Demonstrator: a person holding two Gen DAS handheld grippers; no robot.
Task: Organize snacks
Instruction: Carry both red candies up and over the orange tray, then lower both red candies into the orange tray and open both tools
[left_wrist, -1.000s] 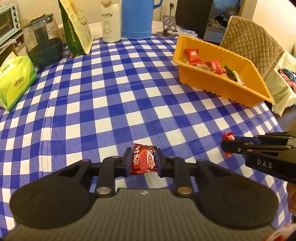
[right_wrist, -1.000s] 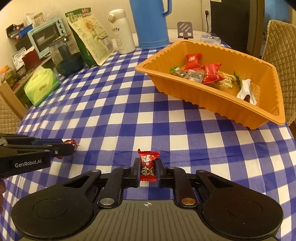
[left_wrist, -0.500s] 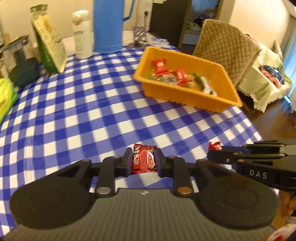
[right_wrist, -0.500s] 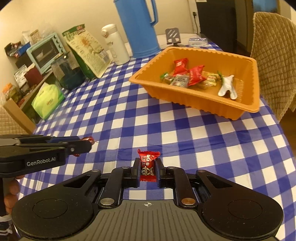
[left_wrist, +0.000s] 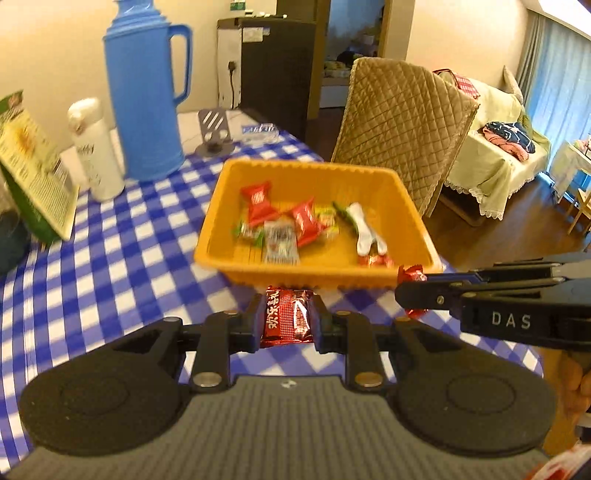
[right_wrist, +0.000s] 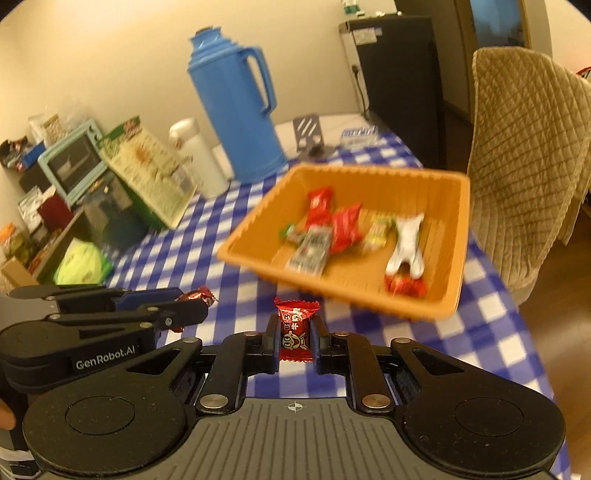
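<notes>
Checked tablecloth; gripper (marked DAS).

glossy foil wrapper on the dark red snack, shiny and crinkled. the red candy looks like slick foil too. matt black plastic on the left gripper and right gripper, with small metal rivets. orange tray, smooth plastic with ribbed walls. checked tablecloth, smooth. blue flask, smooth plastic. chair cover, quilted cloth.
</notes>
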